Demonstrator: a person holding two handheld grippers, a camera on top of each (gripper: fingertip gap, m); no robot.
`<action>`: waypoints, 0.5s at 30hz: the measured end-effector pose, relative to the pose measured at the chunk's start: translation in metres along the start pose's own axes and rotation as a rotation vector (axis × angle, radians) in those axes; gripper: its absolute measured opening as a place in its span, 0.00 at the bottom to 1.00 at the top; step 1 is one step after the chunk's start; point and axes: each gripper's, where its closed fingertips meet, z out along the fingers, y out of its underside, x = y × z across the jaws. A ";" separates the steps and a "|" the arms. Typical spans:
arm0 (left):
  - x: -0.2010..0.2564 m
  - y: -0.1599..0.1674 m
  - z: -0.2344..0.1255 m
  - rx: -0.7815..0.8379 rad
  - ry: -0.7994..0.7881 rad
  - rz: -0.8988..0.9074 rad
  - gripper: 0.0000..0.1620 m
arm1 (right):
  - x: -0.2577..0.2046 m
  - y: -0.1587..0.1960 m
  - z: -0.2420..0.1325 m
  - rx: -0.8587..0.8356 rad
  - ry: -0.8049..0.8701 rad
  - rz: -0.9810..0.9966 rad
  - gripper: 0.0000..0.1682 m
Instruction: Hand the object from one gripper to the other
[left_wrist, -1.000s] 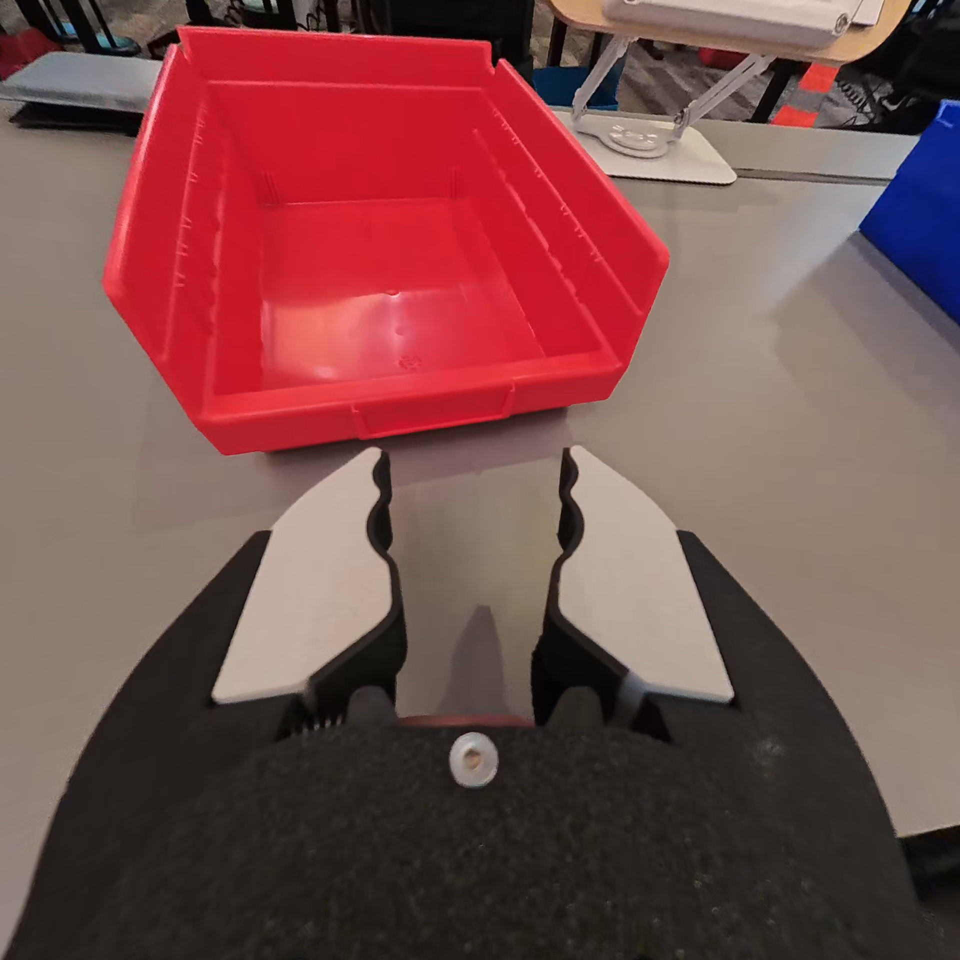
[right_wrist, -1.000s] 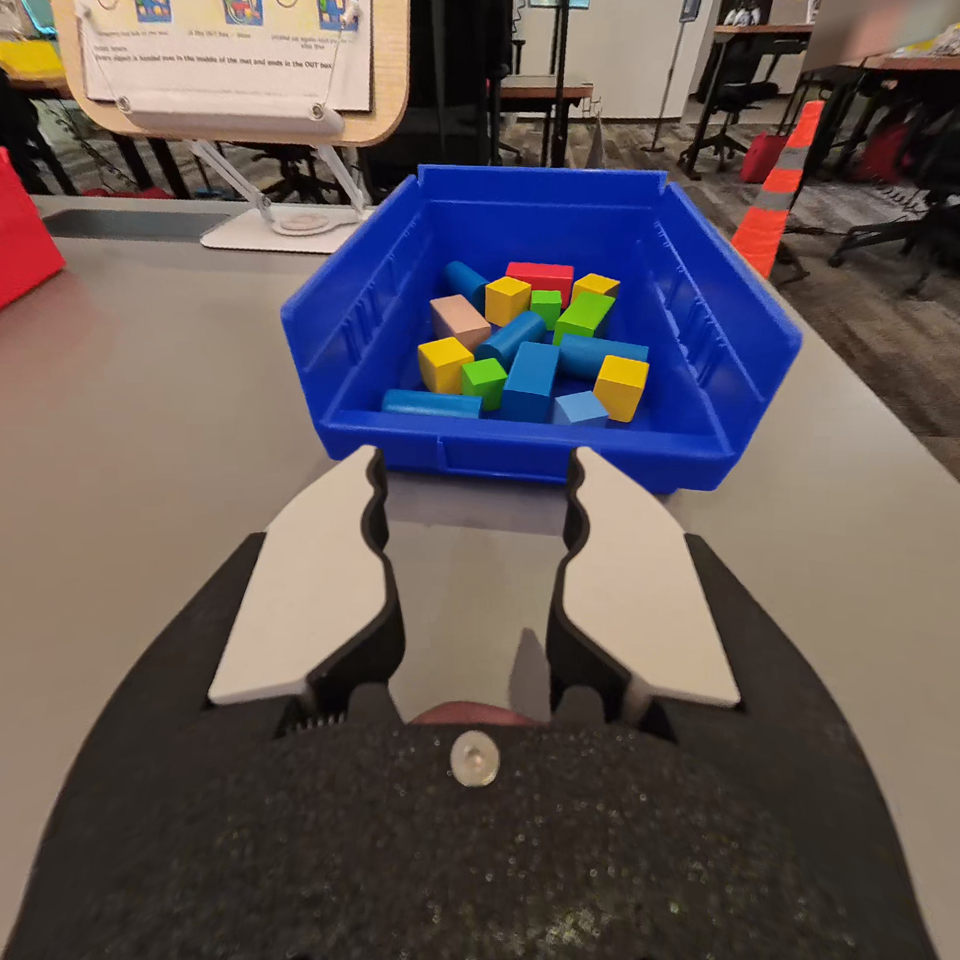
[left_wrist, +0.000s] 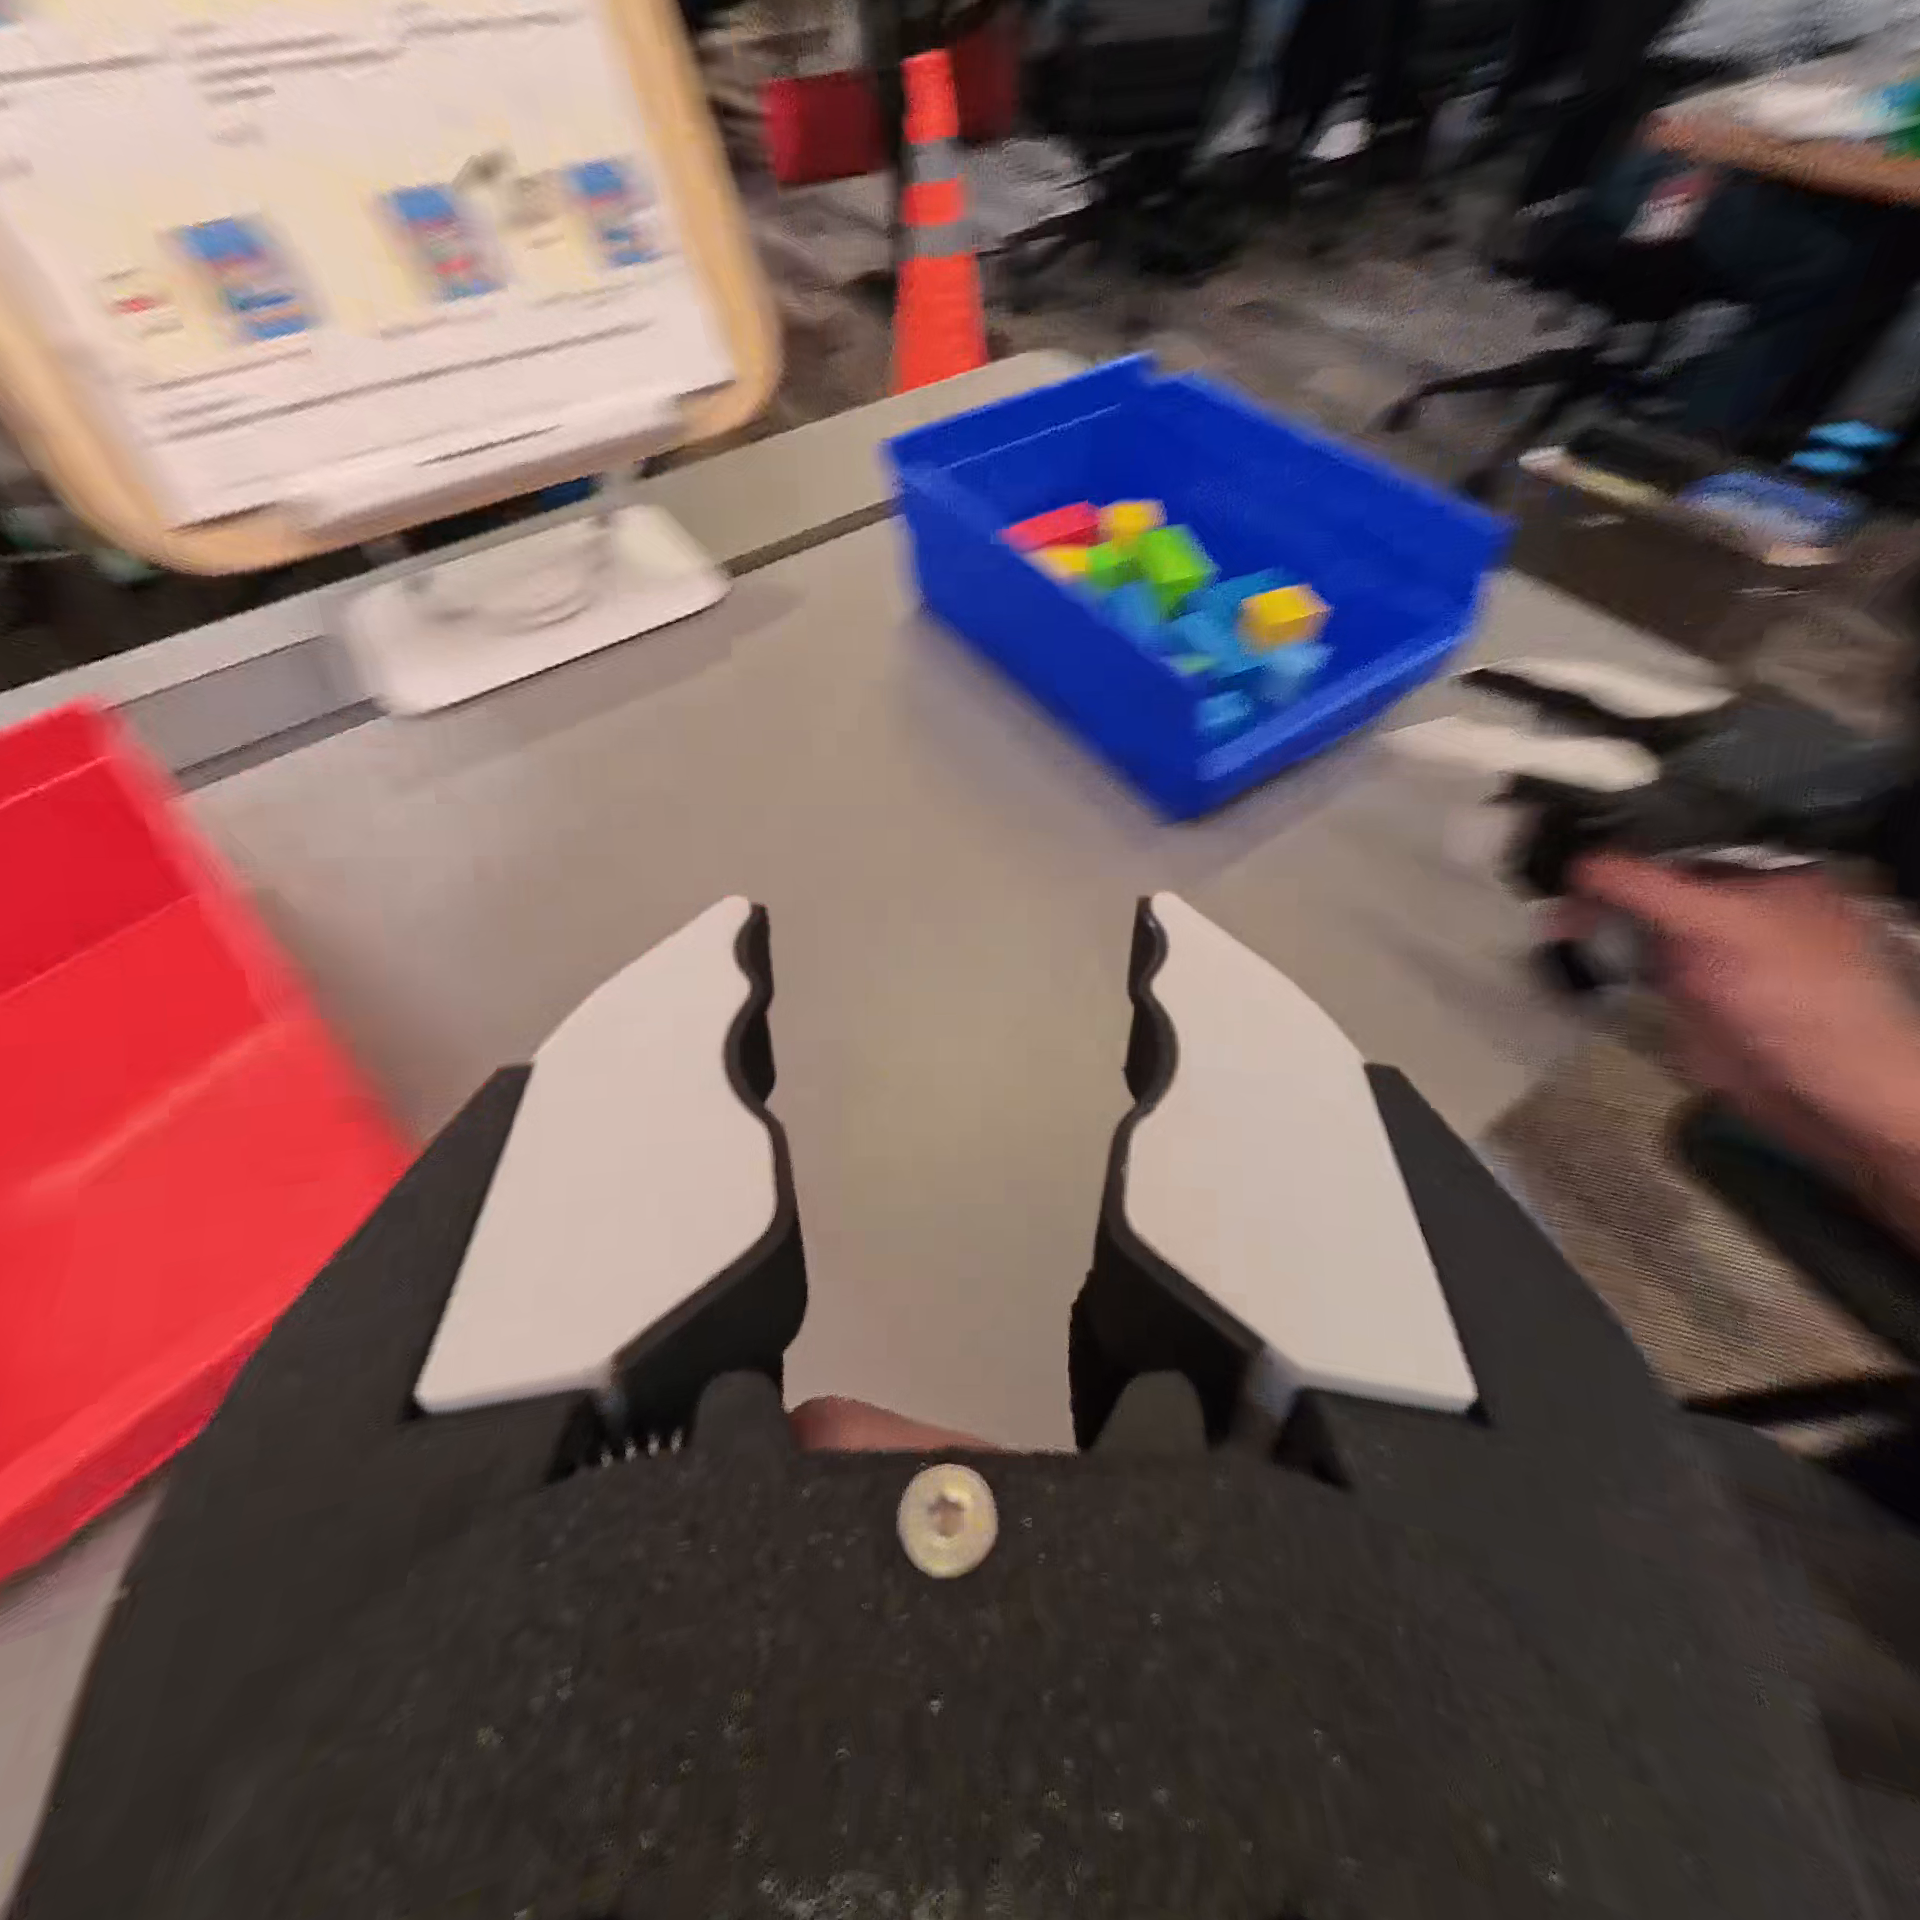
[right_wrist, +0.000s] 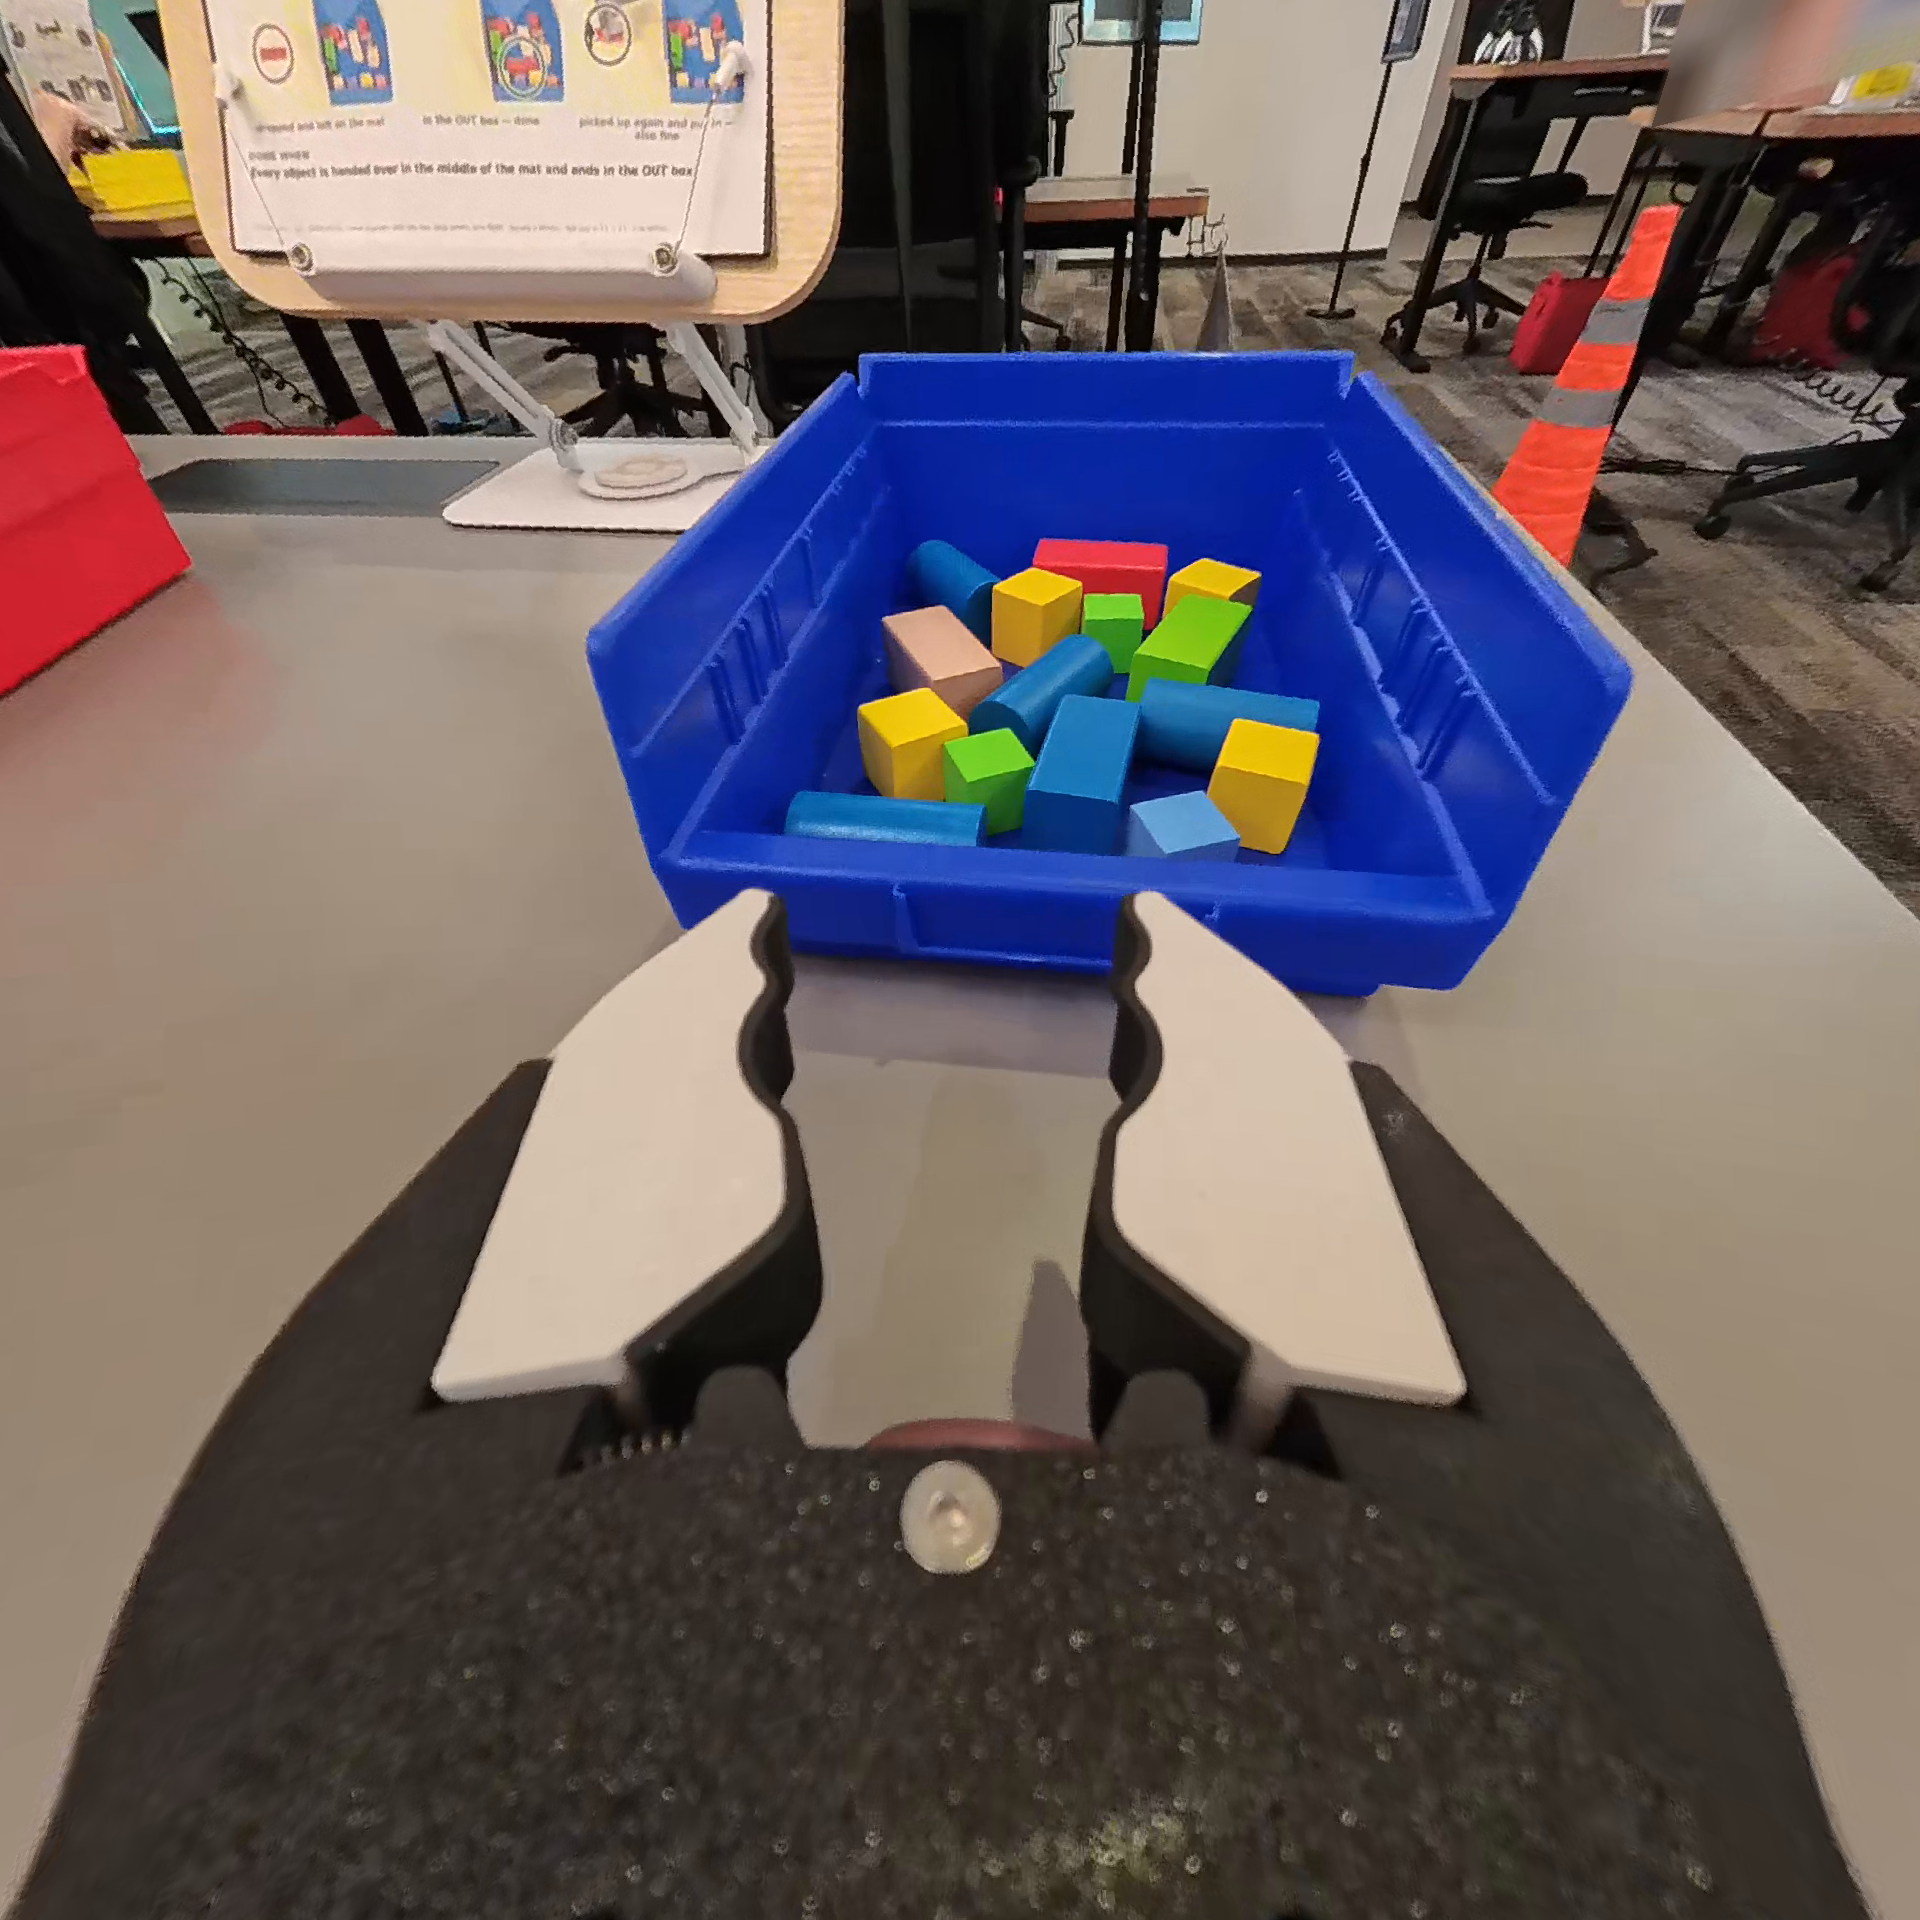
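Currently both grippers empty, nothing picked yet. Left wrist view, heavily motion-blurred: red bin (left_wrist: 135, 1122) at the left edge of the frame, an instruction board on a white stand (left_wrist: 353, 249) upper left, left gripper (left_wrist: 951, 997) at bottom centre with fingers spread over bare grey desk (left_wrist: 935, 790). Blue bin (left_wrist: 1195, 582) sits upper right of centre with the coloured blocks (left_wrist: 1174, 582) inside; an orange cone (left_wrist: 935, 229) stands behind it off the desk. Right edge of that frame shows a blurred hand (left_wrist: 1766, 1018) on a dark device, too smeared to tell more. Right wrist view, sharp: corner of the red bin (right_wrist: 62, 520) at the left edge, the board (right_wrist: 499, 145) upper left, right gripper (right_wrist: 951, 987) bottom centre, fingers spread apart with only desk (right_wrist: 312, 935) between them, tips just short of the front wall of the blue bin (right_wrist: 1039, 914). Blocks (right_wrist: 1081, 707) lie in a loose heap on the bin floor: blue cylinders, yellow and green cubes, one red, one tan. Cone (right_wrist: 1579, 416) at upper right on the carpet.
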 end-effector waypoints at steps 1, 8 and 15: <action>0.026 -0.011 0.011 0.001 0.069 0.000 0.40 | 0.000 0.000 0.000 0.002 0.000 0.002 0.35; 0.093 0.035 0.180 -0.205 0.073 0.031 0.40 | 0.016 -0.003 -0.004 0.024 0.053 0.025 0.39; 0.082 0.057 0.298 -0.253 -0.045 -0.098 0.36 | 0.030 0.002 -0.001 -0.006 0.079 0.062 0.41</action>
